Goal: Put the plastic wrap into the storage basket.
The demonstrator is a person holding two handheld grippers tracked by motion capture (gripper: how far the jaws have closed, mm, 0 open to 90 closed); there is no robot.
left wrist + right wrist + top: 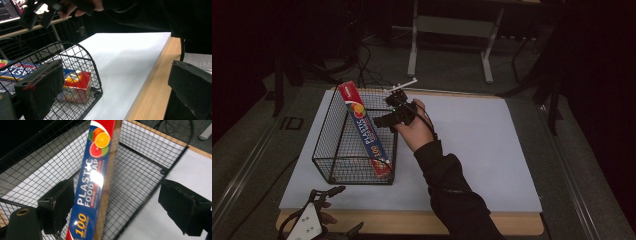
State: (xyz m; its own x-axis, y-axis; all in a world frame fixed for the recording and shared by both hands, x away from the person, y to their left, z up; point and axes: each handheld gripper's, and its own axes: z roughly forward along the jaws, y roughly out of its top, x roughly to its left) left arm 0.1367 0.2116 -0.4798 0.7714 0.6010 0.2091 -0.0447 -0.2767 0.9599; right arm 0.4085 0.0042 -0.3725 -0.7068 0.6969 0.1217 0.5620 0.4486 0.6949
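The plastic wrap box [364, 130] leaned diagonally inside the wire basket [328, 152] — too long to lie flat; right gripper [388, 114] hovered beside it, jaws apart, left gripper [324, 197] idle near the table's edge, jaws also apart.

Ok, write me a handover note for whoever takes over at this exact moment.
Right gripper: open, jaws wide, over the wire basket's right rim, beside the plastic food wrap box, not gripping it.
Left gripper: open, idle at the table's near left edge.
Done: box lies slanted in the basket, far end propped on the back rim.
Left: probably withdraw the right gripper, or seat the box flat.
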